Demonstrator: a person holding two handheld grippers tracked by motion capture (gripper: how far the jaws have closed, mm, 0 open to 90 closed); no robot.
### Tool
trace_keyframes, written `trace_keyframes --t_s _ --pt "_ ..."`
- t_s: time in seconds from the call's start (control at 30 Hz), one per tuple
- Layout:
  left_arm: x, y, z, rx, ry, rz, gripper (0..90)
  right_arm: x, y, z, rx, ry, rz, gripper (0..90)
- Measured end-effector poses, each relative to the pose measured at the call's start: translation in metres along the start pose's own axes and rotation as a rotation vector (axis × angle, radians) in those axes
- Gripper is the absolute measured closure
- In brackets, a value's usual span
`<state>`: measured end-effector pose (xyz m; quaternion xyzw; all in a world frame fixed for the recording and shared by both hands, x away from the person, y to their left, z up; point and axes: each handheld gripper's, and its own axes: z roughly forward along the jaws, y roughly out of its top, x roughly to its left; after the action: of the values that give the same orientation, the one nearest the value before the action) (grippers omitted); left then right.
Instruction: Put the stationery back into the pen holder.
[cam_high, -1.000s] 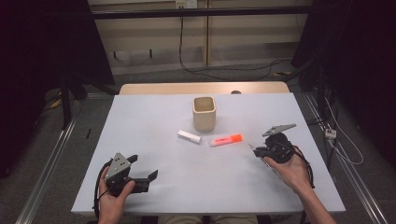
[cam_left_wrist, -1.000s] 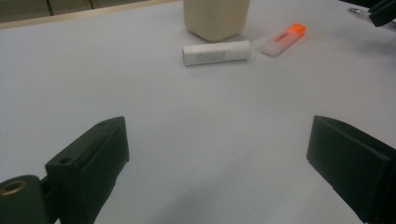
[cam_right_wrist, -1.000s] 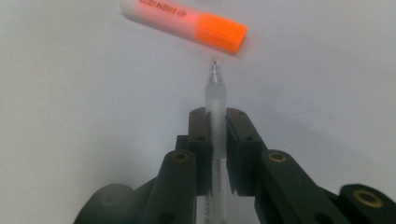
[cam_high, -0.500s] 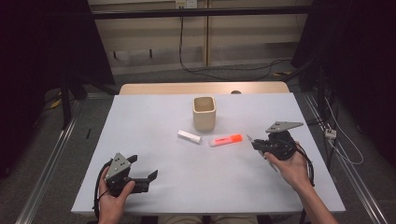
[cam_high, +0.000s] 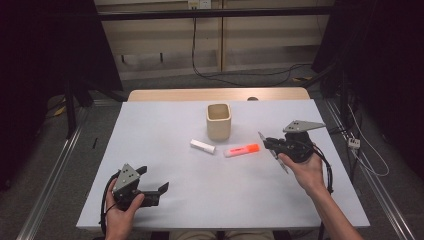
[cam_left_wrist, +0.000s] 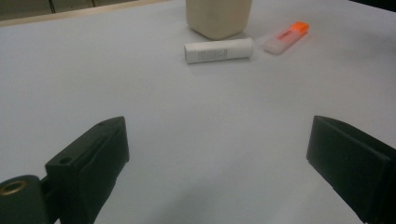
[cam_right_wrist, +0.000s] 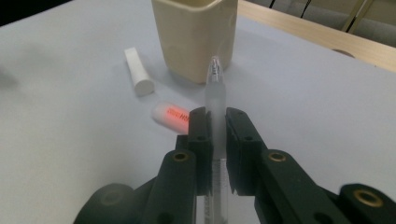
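The right hand-held gripper (cam_right_wrist: 215, 122) had its jaws clamped on a clear pen (cam_right_wrist: 215, 88), held off the surface (cam_high: 165, 145) just right of the orange highlighter (cam_high: 242, 150), tip aimed toward the beige cup (cam_high: 219, 121); carrying looked to be the step in hand. The left hand-held gripper (cam_left_wrist: 217, 154) sat wide and empty near the front edge; next, by my read, the pen needed tipping upright over the cup's mouth; the white tube (cam_high: 202, 146) waited beside it.
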<state>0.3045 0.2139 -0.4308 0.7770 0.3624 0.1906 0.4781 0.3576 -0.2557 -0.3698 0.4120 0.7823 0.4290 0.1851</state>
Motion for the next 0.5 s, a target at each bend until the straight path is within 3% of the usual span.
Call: trace_keyframes --t_s 0.5 --pt "0.001 -0.001 -0.001 0.002 0.014 -0.006 5.6 -0.001 0.029 0.014 -0.139 0.056 -0.027 81.3"
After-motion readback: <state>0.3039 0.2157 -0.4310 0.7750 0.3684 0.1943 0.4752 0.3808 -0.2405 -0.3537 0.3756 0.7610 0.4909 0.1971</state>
